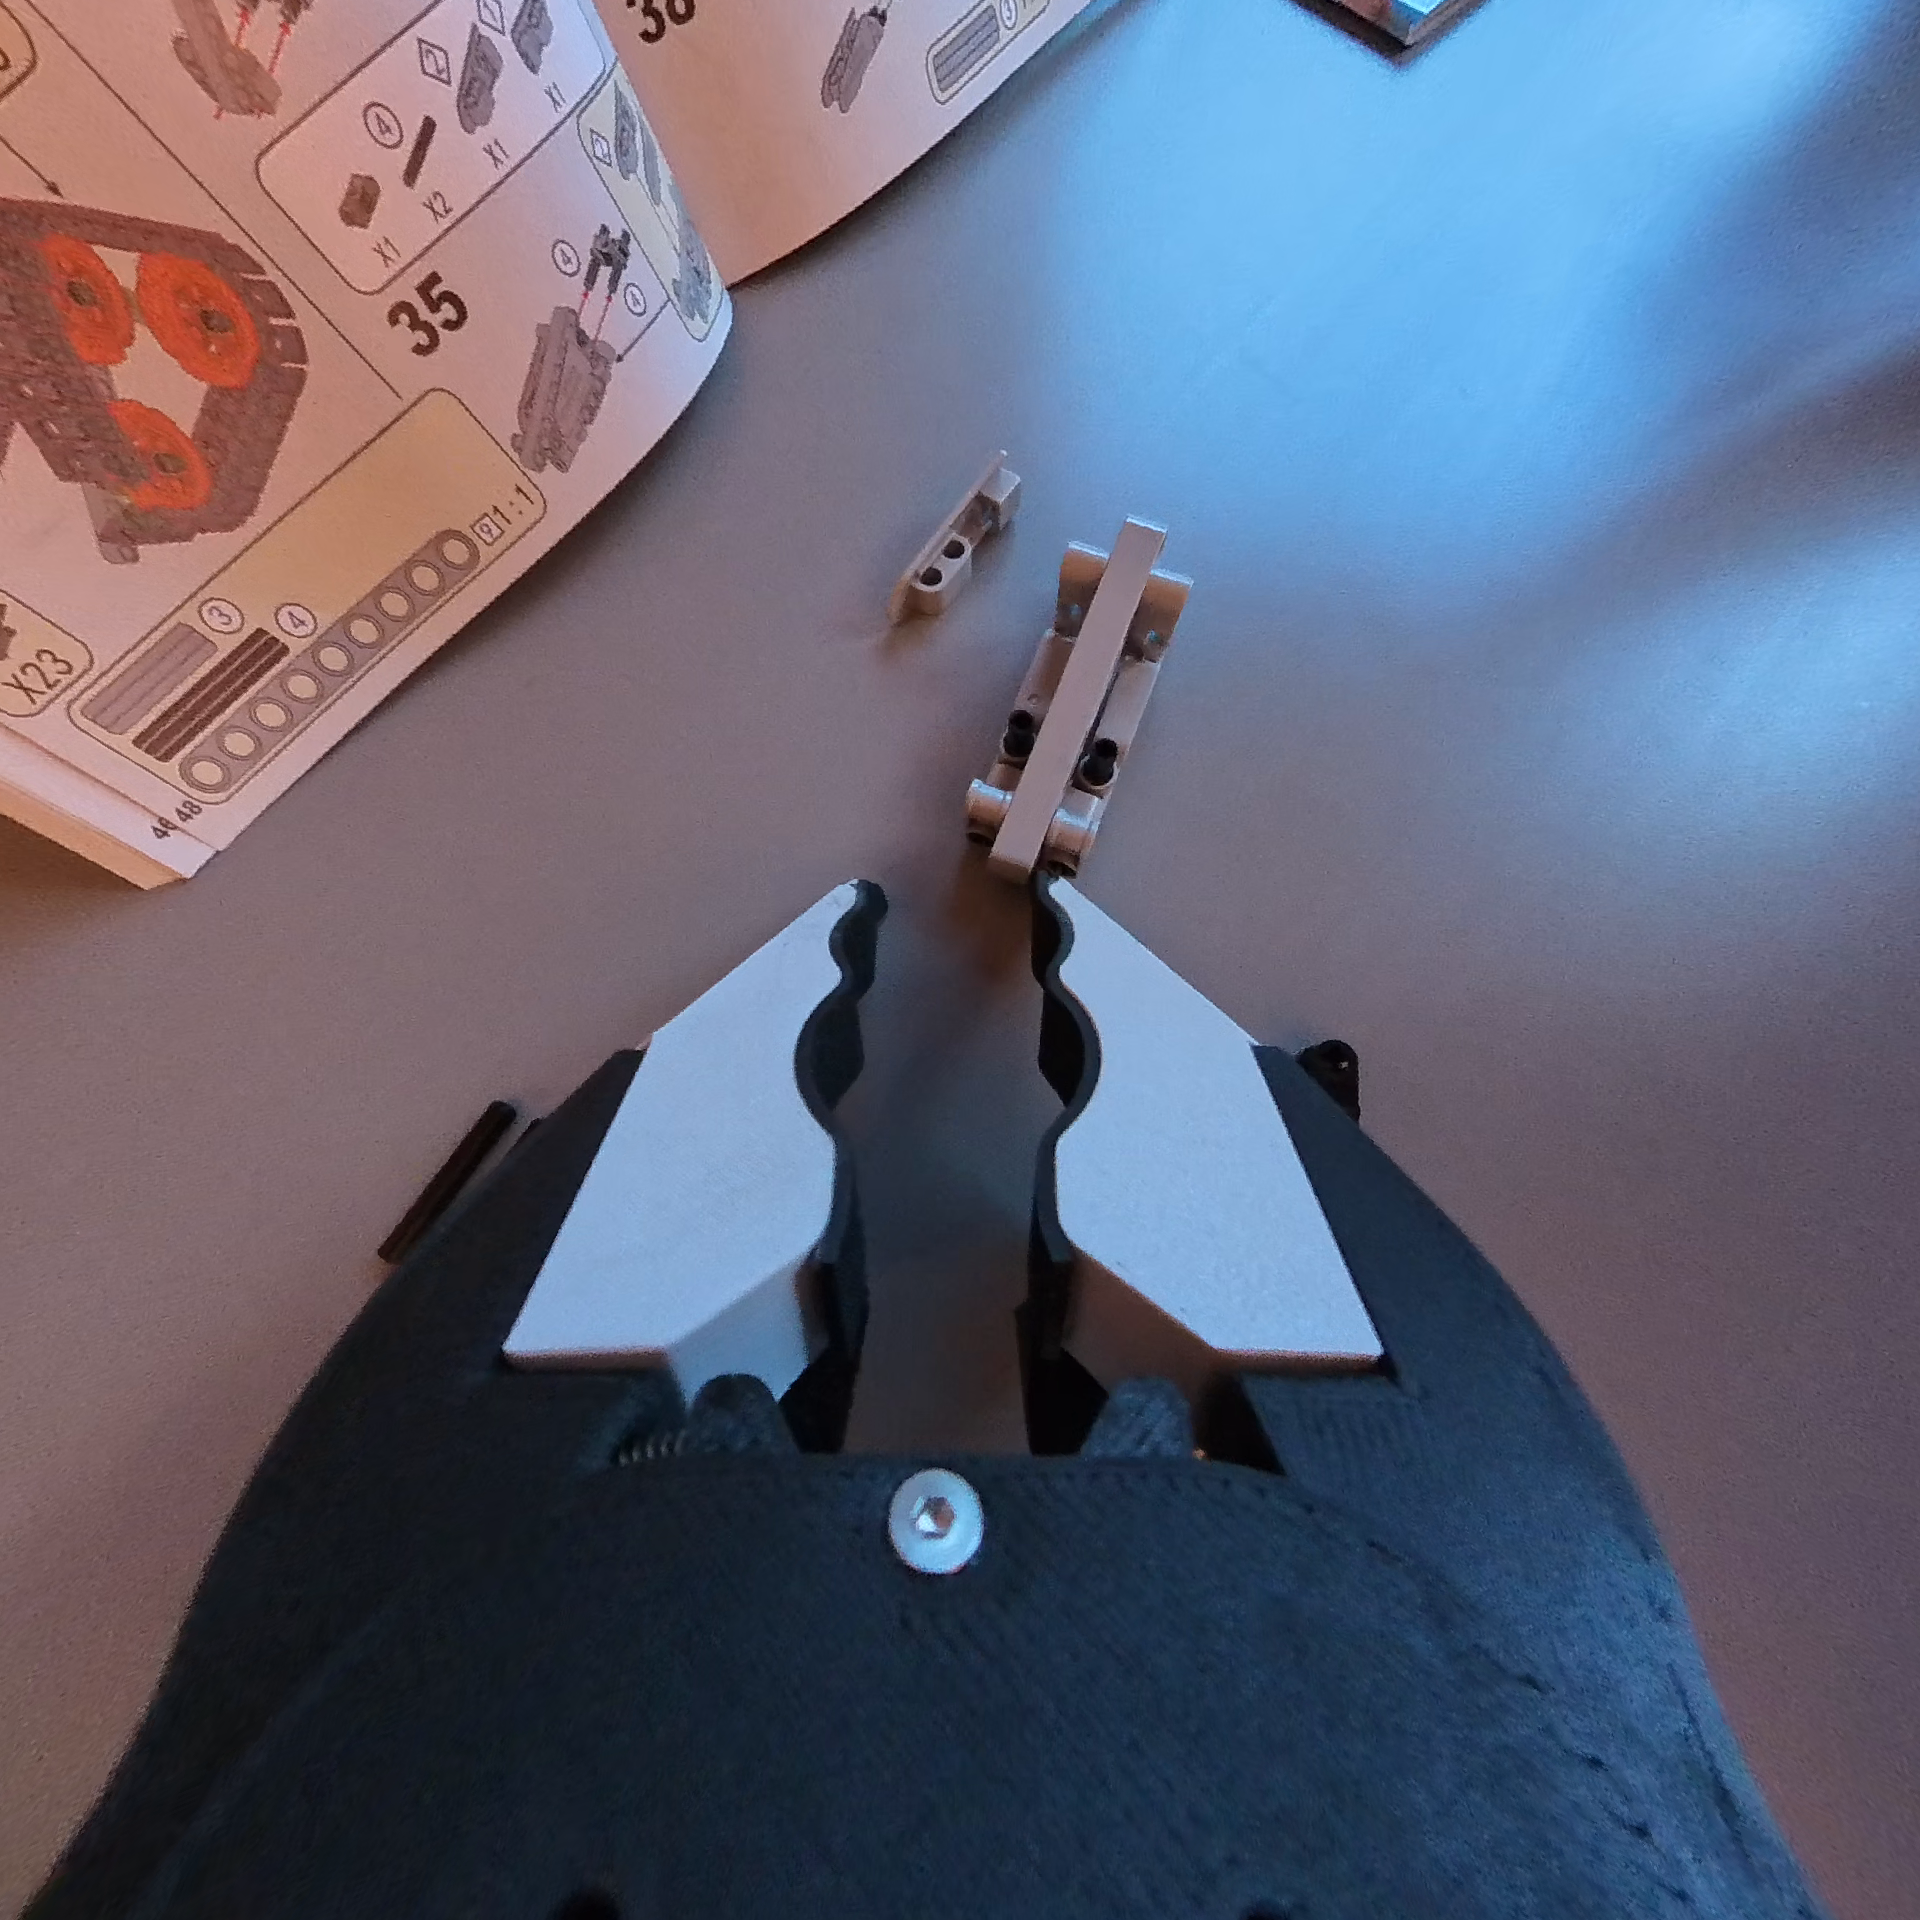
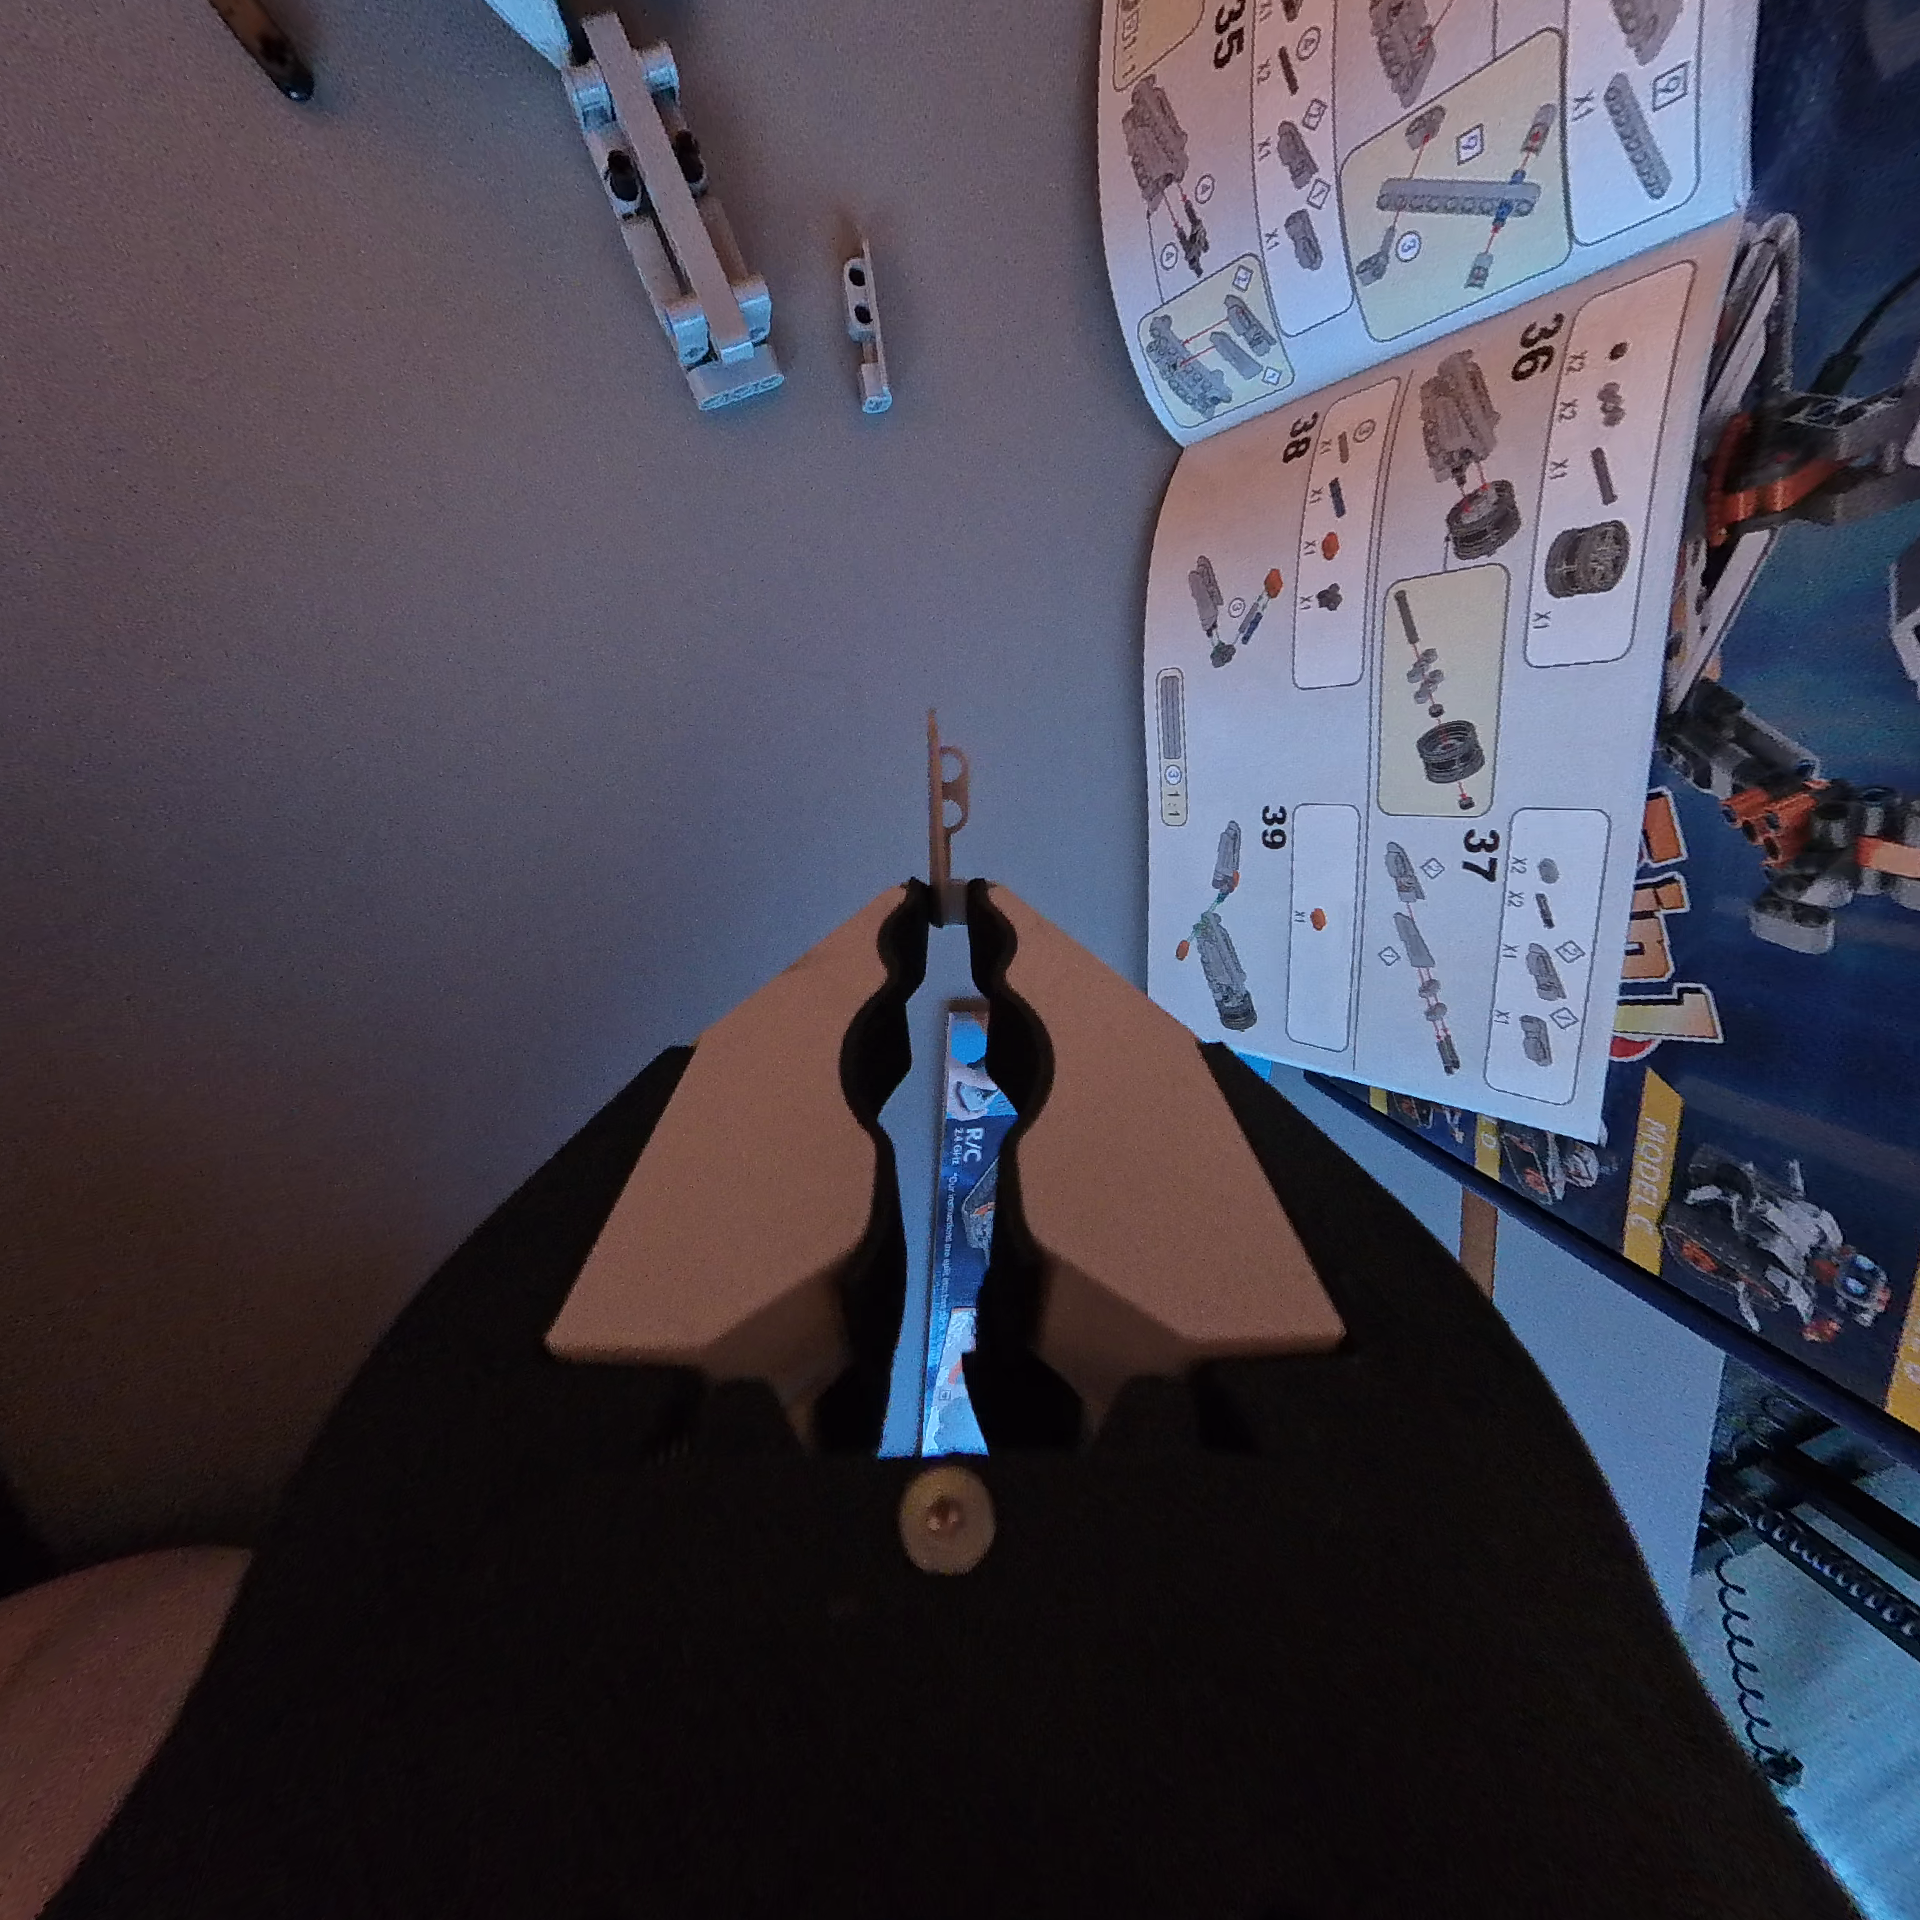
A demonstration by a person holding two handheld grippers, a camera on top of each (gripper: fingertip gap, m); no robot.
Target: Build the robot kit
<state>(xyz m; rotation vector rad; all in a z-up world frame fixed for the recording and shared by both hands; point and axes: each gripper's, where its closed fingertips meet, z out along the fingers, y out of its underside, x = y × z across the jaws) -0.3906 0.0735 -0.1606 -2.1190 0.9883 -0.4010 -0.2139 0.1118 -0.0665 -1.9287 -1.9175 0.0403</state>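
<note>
The right hand-held gripper (image 2: 948,902) clamped a thin grey plastic piece (image 2: 943,821); the left hand-held gripper (image 1: 961,896) stood apart, near a boxy grey assembly (image 1: 1075,696).

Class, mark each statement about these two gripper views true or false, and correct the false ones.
1. The right gripper grips a thin grey plastic piece with round holes. True.
2. The left gripper is shut on the grey brick assembly with black pins. False: its fingers stand apart with nothing between them; the assembly lies just beyond the tips.
3. The open instruction booklet lies partly on a blue printed box. True.
4. The small grey two-hole connector is stacked on the assembly. False: it lies apart on the grey table.
</note>
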